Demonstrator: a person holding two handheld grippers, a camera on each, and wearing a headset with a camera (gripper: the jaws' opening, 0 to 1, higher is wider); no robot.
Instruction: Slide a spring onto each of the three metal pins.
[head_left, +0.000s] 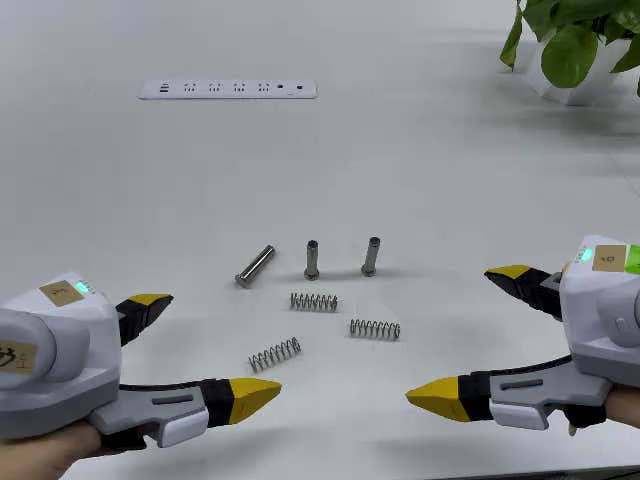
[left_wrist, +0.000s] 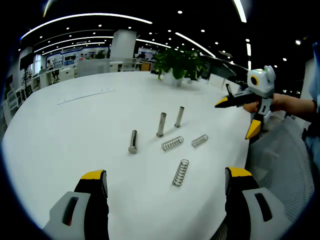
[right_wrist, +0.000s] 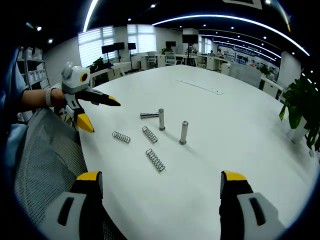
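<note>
Left tool (head_left: 215, 345) and right tool (head_left: 450, 335), both gaping wide and empty, hover flanking the springs (head_left: 314, 301).

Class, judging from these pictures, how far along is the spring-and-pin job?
Done: nothing; the left spring, middle spring and right spring lie loose on the table, off every pin. In hand: nothing; left gripper and right gripper are open. Left: all three, including the lying pin.

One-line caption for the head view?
Left claw and right claw open over white table: two upright pins, one lying pin, three loose springs.
</note>
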